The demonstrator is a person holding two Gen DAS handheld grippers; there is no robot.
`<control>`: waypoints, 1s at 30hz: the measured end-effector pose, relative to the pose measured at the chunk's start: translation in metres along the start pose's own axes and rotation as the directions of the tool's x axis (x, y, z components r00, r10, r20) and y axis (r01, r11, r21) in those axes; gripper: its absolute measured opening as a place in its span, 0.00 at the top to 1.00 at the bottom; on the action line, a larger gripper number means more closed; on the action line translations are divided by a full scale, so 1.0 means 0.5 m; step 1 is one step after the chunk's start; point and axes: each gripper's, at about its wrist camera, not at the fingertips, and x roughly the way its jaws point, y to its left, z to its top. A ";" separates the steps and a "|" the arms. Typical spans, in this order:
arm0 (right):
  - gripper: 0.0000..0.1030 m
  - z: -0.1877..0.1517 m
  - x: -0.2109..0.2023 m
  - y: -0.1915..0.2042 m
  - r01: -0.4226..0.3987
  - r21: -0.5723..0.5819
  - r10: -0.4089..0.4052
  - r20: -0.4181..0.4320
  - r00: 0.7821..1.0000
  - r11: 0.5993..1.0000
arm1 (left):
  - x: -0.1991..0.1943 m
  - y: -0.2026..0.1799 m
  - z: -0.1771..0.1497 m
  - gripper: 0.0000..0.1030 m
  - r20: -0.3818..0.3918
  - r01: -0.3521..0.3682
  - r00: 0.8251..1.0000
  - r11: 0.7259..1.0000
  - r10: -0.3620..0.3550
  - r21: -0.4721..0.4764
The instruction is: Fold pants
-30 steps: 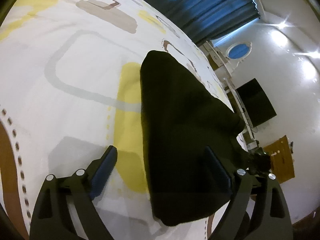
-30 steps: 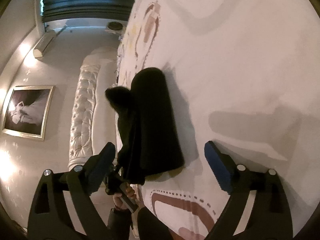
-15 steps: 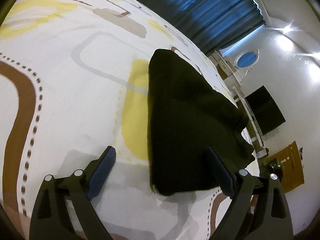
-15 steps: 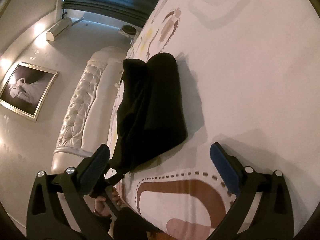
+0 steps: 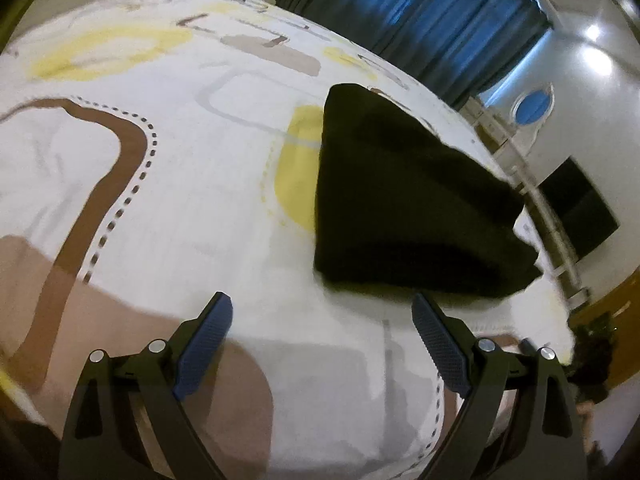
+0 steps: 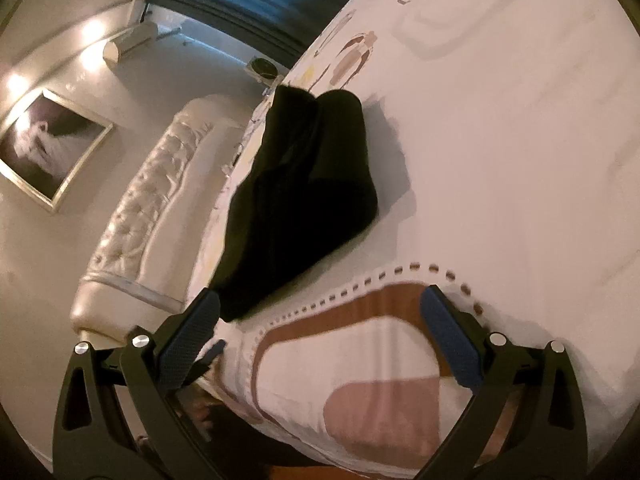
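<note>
The black pants (image 5: 404, 196) lie folded into a compact bundle on the patterned white bedspread (image 5: 192, 208). They also show in the right wrist view (image 6: 304, 196). My left gripper (image 5: 322, 344) is open and empty, held back from the bundle's near edge and apart from it. My right gripper (image 6: 320, 332) is open and empty, near the bed's edge, short of the bundle's near corner. Neither gripper touches the pants.
The bedspread (image 6: 500, 160) has brown, yellow and grey shapes. A padded white headboard (image 6: 136, 216) and a framed picture (image 6: 44, 148) are on the left in the right wrist view. Blue curtains (image 5: 420, 16) and a dark screen (image 5: 580, 216) stand beyond the bed.
Both grippers have pulled back from the folded pants toward the bed's edge. The bundle has stayed in place and looks smaller and farther off in both views.
</note>
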 end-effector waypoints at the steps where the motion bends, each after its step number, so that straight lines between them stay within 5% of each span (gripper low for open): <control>1: 0.02 -0.009 0.000 0.007 0.019 -0.010 -0.019 0.002 1.000 1.000 | -0.003 -0.008 -0.008 0.12 0.003 -0.014 1.000 1.000 0.014 0.011; 10: 0.02 -0.073 0.015 0.062 0.176 -0.070 -0.177 -0.009 0.984 0.982 | -0.048 -0.081 -0.076 0.12 0.043 -0.103 0.994 0.990 0.100 0.091; 17: 0.02 -0.114 0.029 0.124 0.292 -0.227 -0.299 0.004 0.954 0.929 | -0.075 -0.143 -0.100 0.12 0.092 -0.159 0.985 0.970 0.144 0.183; 30: 0.02 -0.126 0.018 0.157 0.287 -0.302 -0.294 0.023 0.956 0.909 | -0.110 -0.217 -0.106 0.12 0.166 -0.260 0.961 0.929 0.222 0.263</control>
